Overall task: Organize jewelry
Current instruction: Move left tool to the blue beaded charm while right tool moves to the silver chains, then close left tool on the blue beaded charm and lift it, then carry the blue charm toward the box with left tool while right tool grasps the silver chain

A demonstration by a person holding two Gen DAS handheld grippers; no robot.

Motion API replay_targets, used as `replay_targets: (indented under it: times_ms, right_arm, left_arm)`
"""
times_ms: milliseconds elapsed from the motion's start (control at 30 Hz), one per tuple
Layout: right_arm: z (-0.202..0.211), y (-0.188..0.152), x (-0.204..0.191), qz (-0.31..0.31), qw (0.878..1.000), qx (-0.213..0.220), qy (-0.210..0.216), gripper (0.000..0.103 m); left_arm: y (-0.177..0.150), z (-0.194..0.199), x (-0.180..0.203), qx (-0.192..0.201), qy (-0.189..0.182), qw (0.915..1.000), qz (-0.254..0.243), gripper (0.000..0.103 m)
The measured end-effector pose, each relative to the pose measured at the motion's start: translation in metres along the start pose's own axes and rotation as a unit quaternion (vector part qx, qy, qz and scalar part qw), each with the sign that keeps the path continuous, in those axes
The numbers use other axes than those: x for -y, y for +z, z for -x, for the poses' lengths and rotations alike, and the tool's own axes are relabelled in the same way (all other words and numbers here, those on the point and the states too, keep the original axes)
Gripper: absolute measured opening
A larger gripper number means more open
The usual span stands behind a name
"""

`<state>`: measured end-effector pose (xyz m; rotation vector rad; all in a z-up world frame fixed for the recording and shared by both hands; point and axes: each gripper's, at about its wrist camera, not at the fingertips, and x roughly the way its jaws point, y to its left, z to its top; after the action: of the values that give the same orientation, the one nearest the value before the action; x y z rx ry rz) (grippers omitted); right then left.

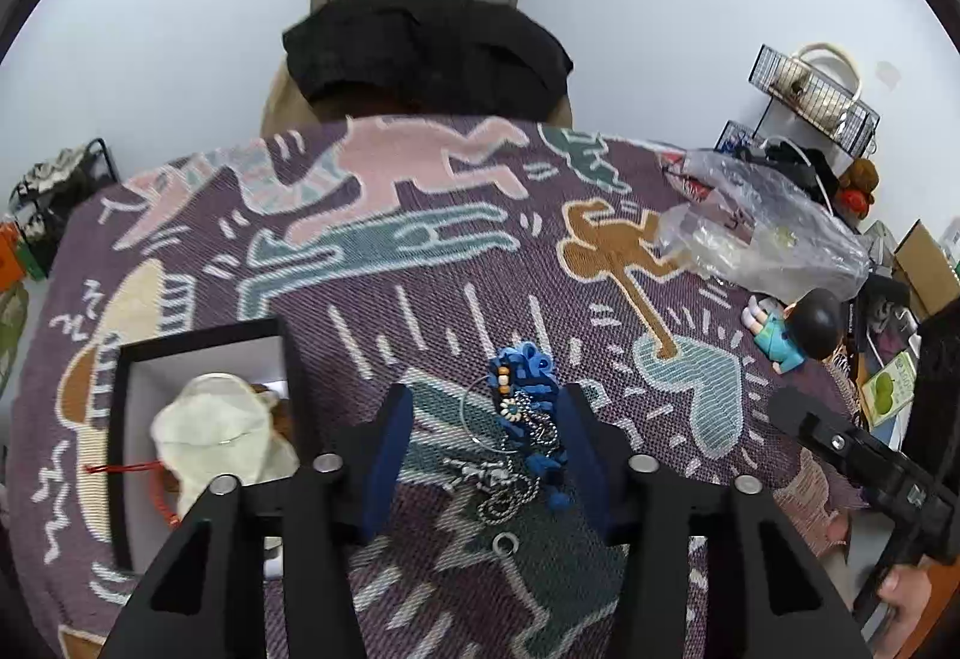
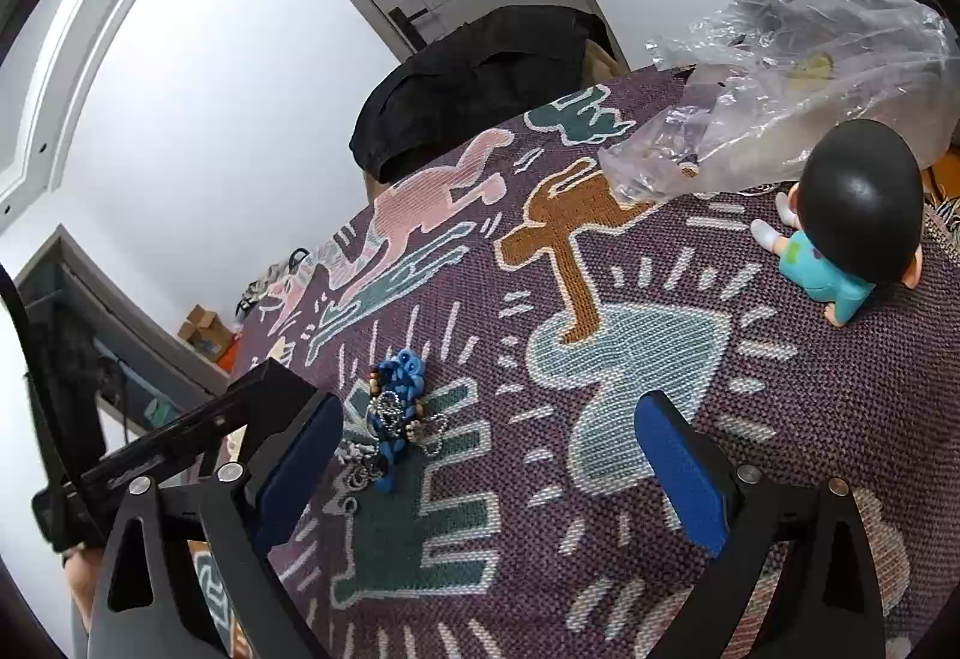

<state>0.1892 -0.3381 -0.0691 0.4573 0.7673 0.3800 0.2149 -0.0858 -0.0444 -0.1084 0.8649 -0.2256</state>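
Note:
A tangled pile of jewelry (image 1: 521,434), blue cord pieces, beads, silver chains and rings, lies on the patterned cloth. My left gripper (image 1: 487,440) is open, its blue pads either side of the pile, which sits against the right pad. A black box (image 1: 123,455) with a white inside stands to the left and holds a cream pouch (image 1: 211,431) and a red cord. The pile also shows in the right wrist view (image 2: 393,419). My right gripper (image 2: 487,464) is open and empty over the cloth, to the right of the pile.
A crumpled clear plastic bag (image 1: 762,233) and a small black-haired figurine (image 1: 792,329) lie at the right of the table; both show in the right wrist view, bag (image 2: 798,77), figurine (image 2: 846,233). A black-draped chair (image 1: 429,53) stands behind the table. Wire shelves stand at far right.

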Motion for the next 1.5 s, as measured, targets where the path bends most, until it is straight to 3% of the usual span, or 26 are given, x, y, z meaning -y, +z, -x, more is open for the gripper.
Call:
replay_targets:
  times_ms: [133, 267, 600, 633, 733, 1200, 1333, 1500]
  right_arm:
    - [0.0, -0.001, 0.005, -0.005, 1.0, 0.001, 0.0, 0.098]
    - [-0.002, -0.002, 0.012, -0.012, 1.0, -0.006, 0.0, 0.085]
    - [-0.002, -0.003, 0.017, -0.019, 1.0, -0.007, 0.002, 0.085]
    - [-0.003, -0.003, 0.017, -0.019, 1.0, -0.007, 0.002, 0.085]
    - [-0.004, -0.003, 0.017, -0.019, 1.0, -0.009, 0.001, 0.085]
    - [-0.004, -0.003, 0.004, -0.01, 1.0, -0.01, 0.008, 0.084]
    - [-0.011, -0.002, -0.006, 0.0, 1.0, -0.018, 0.015, 0.076]
    - [-0.028, -0.001, -0.025, 0.02, 0.999, -0.04, 0.016, 0.075]
  left_arm:
    - [0.004, -0.021, 0.005, -0.022, -0.003, 0.9998, 0.003, 0.048]
    - [0.006, -0.039, 0.009, -0.041, -0.003, 0.9992, 0.004, 0.041]
    - [0.011, -0.08, 0.006, -0.074, 0.006, 0.9971, 0.015, 0.033]
    - [0.011, -0.082, 0.005, -0.077, 0.006, 0.9969, 0.019, 0.028]
    - [0.01, -0.08, 0.004, -0.07, -0.003, 0.9973, 0.024, 0.012]
    - [0.025, -0.014, 0.014, 0.004, -0.01, 0.9999, -0.009, 0.01]
    - [0.029, 0.007, 0.009, 0.023, -0.009, 0.9997, -0.009, 0.01]
    - [0.031, 0.026, -0.004, 0.042, -0.003, 0.9991, -0.004, 0.01]
